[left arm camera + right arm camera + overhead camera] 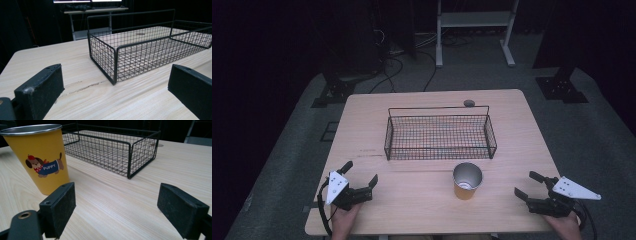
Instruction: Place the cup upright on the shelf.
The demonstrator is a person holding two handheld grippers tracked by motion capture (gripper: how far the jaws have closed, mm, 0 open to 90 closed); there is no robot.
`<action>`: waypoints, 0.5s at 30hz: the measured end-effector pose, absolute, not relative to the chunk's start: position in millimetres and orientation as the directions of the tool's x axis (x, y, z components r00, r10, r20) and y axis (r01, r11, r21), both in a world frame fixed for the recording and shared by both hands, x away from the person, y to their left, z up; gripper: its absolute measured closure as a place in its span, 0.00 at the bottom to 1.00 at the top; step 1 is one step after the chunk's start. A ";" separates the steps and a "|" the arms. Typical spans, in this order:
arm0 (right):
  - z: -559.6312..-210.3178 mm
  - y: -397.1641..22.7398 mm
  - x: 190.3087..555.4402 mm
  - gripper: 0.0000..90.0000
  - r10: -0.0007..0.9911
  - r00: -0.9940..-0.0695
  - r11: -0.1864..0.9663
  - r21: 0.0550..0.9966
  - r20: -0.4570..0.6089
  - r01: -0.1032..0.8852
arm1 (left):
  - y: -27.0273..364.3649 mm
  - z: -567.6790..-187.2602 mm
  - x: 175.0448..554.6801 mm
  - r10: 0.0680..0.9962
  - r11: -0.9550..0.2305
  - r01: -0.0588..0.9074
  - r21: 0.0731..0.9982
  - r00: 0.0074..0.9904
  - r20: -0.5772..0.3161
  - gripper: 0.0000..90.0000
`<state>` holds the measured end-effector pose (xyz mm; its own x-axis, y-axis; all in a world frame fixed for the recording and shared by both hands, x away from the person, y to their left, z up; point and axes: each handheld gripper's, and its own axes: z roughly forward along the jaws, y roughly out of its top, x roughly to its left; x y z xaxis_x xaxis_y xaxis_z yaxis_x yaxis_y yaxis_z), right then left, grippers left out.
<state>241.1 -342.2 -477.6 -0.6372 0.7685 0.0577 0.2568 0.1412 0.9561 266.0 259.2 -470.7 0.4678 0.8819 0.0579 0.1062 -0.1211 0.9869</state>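
"PUPPY" in white letters, on the cartoon dog's blue coat, yellow cup (37, 157), no other text apparently legible

A light wooden table (362, 130) stands on grey carpet (287, 150) in a dark room. A black wire basket (440, 134) sits on it, towards the far side, and a yellow cup (467, 181) with a cartoon puppy stands upright just in front of the basket. Behind the table are a white metal frame (474, 27) and loose cables (404, 67).
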 end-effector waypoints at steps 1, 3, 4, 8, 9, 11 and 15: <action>-477.1 -341.5 241.7 0.16 0.766 -0.641 0.141 0.957 0.057 0.254 | 259.5 -470.7 265.8 0.882 -0.120 0.105 0.987 0.467 0.057 0.00; -476.6 -340.2 241.5 0.16 0.762 -0.645 0.138 0.958 0.061 0.253 | 259.6 -470.8 265.5 0.883 -0.118 0.103 0.988 0.466 0.057 0.00; -476.2 -339.0 240.8 0.16 0.759 -0.649 0.140 0.958 0.059 0.250 | 259.6 -470.9 265.1 0.882 -0.118 0.101 0.988 0.468 0.057 0.00; -471.6 -330.1 239.5 0.16 0.743 -0.668 0.167 0.955 0.042 0.245 | 258.9 -471.1 264.0 0.880 -0.122 0.091 0.988 0.470 0.066 0.00; -470.0 -328.0 240.0 0.16 0.739 -0.673 0.171 0.956 0.037 0.240 | 258.8 -471.1 263.7 0.882 -0.124 0.091 0.988 0.467 0.068 0.00; -466.4 -322.8 240.0 0.16 0.731 -0.681 0.174 0.957 0.032 0.231 | 259.0 -471.1 263.4 0.882 -0.121 0.088 0.989 0.466 0.067 0.00; -463.0 -315.0 240.2 0.16 0.712 -0.702 0.187 0.958 0.021 0.219 | 259.7 -471.0 263.9 0.881 -0.119 0.091 0.989 0.469 0.063 0.00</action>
<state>240.2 -315.0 -463.0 -0.7017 0.7122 0.0211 0.2190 0.1875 0.9575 263.9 259.7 -471.0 0.4692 0.8809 0.0625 0.0912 -0.1188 0.9887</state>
